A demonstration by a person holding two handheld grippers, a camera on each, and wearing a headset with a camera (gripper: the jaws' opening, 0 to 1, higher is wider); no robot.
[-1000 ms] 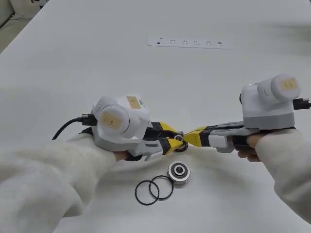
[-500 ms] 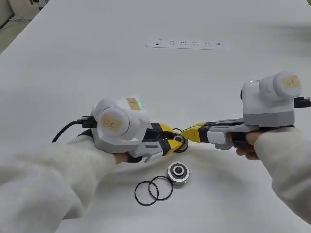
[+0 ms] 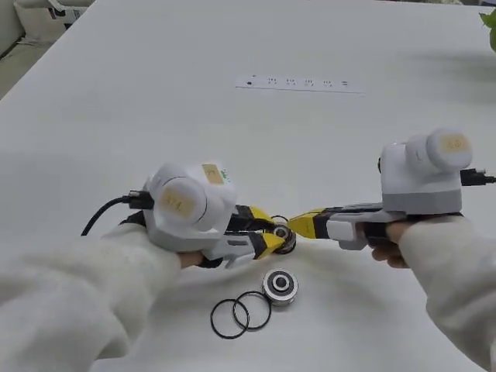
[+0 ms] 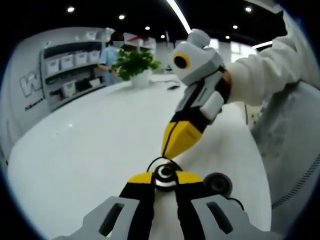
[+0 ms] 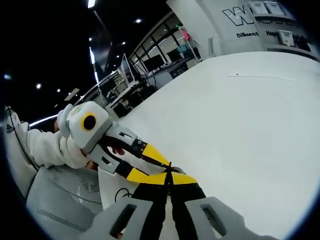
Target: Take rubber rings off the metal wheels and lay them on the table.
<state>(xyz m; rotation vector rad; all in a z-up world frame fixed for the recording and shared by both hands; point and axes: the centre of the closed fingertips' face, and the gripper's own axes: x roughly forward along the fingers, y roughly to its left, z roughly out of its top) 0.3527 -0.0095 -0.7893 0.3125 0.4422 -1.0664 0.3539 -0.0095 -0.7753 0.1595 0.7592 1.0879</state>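
My left gripper (image 3: pixel 273 235) is shut on a small metal wheel (image 3: pixel 282 235), held just above the white table (image 3: pixel 155 101). In the left gripper view the wheel (image 4: pixel 165 173) sits between the yellow tips. A thin black rubber ring (image 4: pixel 159 161) loops off its rim toward my right gripper (image 4: pixel 169 149). That right gripper (image 3: pixel 298 225) is shut on the ring, a thin dark line (image 5: pixel 170 167) at its tips, with the left gripper (image 5: pixel 125 145) just beyond. A second wheel (image 3: pixel 280 285) rests on the table below, beside two loose black rings (image 3: pixel 240 314).
A white power strip (image 3: pixel 291 82) lies at the far side of the table. A black cable (image 3: pixel 105 209) trails left from the left gripper. The second wheel (image 4: pixel 218 183) lies close to the right of the left jaws. Shelves, a plant and a person stand far off.
The right gripper's tips have drawn slightly right, away from the wheel, pulling the ring off its rim. The head camera has tilted, shifting the whole picture.
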